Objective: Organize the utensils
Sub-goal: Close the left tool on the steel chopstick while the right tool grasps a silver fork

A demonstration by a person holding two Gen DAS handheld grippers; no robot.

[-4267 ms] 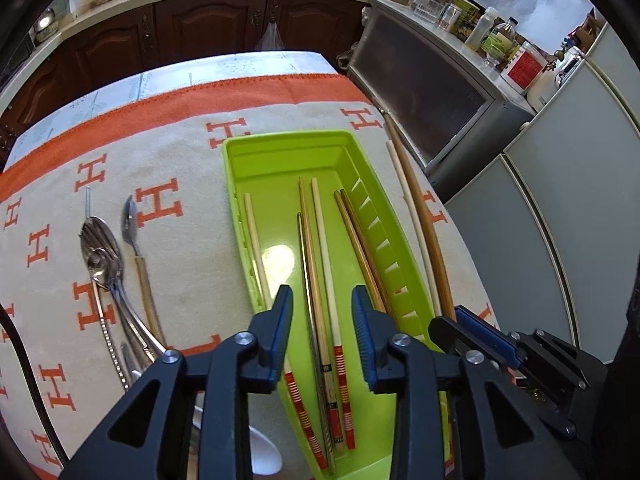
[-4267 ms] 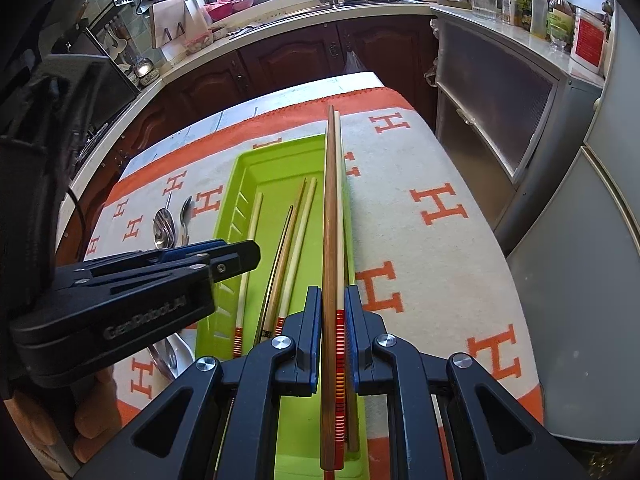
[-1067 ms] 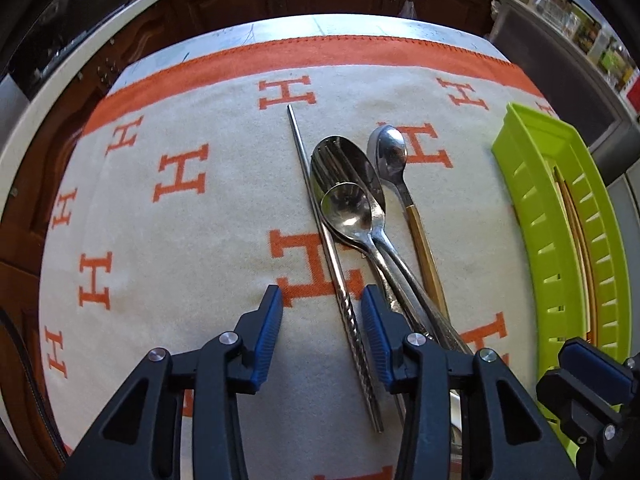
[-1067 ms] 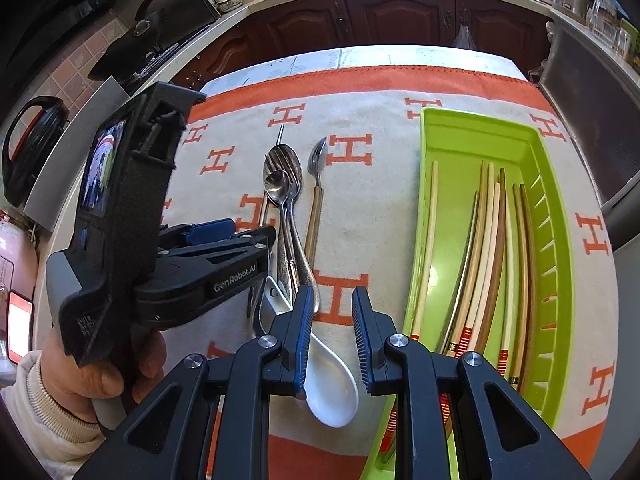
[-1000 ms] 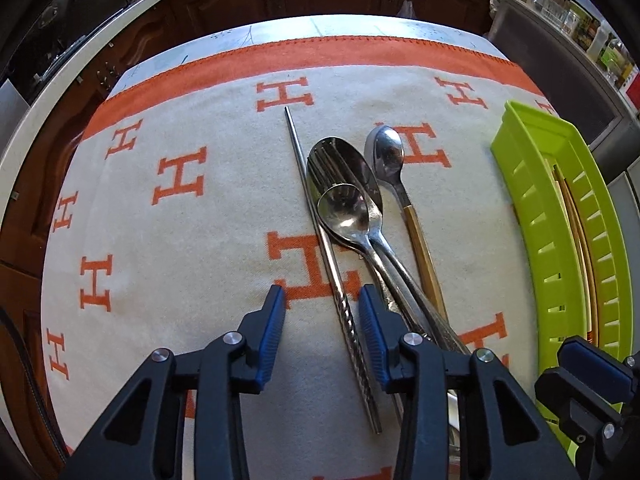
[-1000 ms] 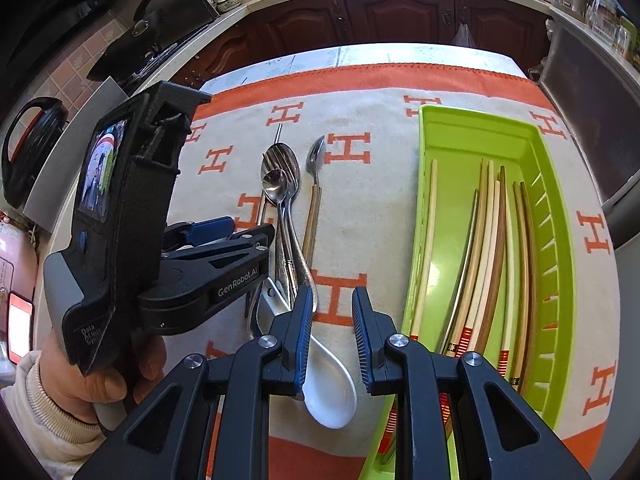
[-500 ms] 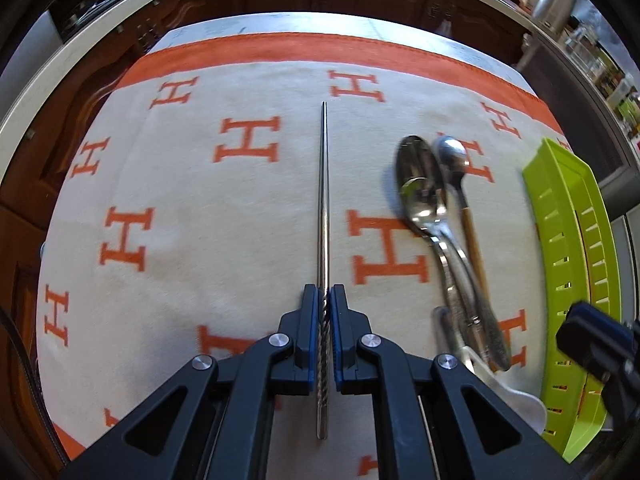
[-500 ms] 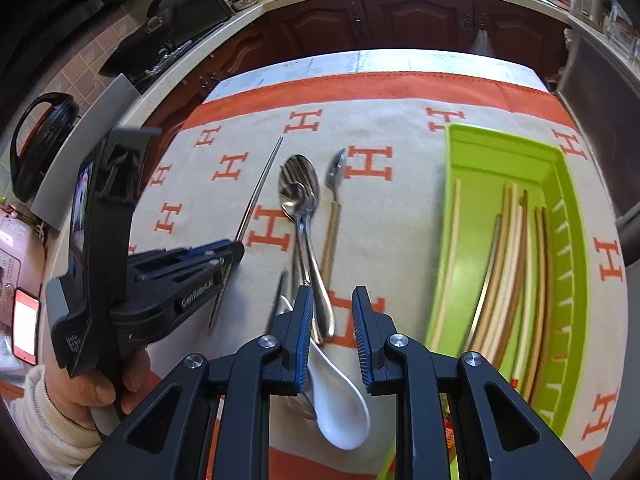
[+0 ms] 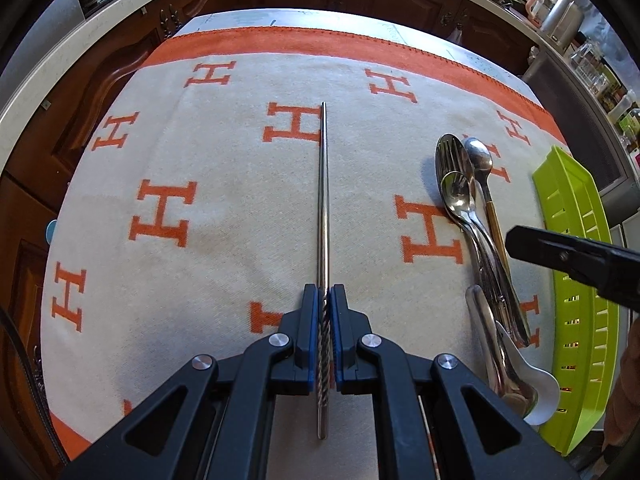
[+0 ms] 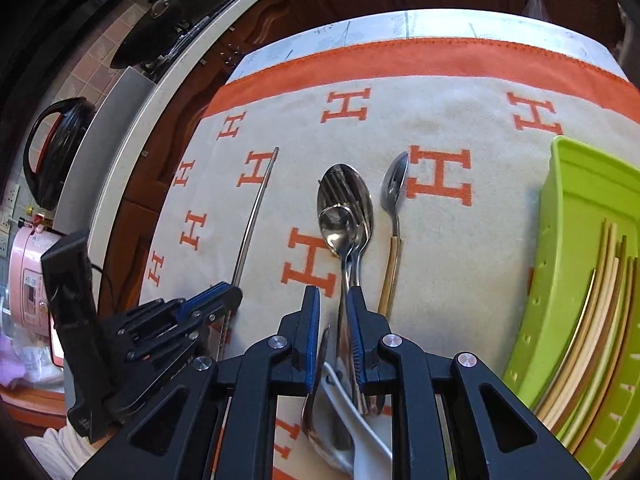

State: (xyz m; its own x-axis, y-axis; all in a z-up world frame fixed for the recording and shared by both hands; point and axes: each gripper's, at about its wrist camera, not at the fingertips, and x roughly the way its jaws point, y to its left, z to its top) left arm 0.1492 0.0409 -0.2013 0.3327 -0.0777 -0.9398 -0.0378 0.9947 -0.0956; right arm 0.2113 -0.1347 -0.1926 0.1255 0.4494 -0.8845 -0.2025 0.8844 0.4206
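Observation:
My left gripper point(image 9: 324, 304) is shut on the twisted end of a metal chopstick point(image 9: 323, 200), which points away from me over the cloth; the right wrist view shows the same chopstick point(image 10: 256, 216). My right gripper point(image 10: 333, 296) hangs low over a pile of cutlery with its jaws closing. The handles of the stacked steel spoons and fork point(image 10: 344, 208) lie between its jaws, close to the right pad, and the left pad stands clear of them. A wooden-handled spoon point(image 10: 394, 200) lies just to the right. A white ceramic spoon point(image 10: 360, 440) lies under the gripper.
A lime-green tray point(image 10: 568, 200) holding several wooden chopsticks point(image 10: 600, 300) sits at the right. The cream cloth with orange H marks point(image 9: 200, 160) covers the table. Dark cabinets and a counter stand beyond it, and a pink appliance point(image 10: 28, 280) stands at the far left.
My left gripper shut on the metal chopstick and carried it left, away from the spoons. My right gripper moved forward and down over the spoon handles, and its jaws narrowed.

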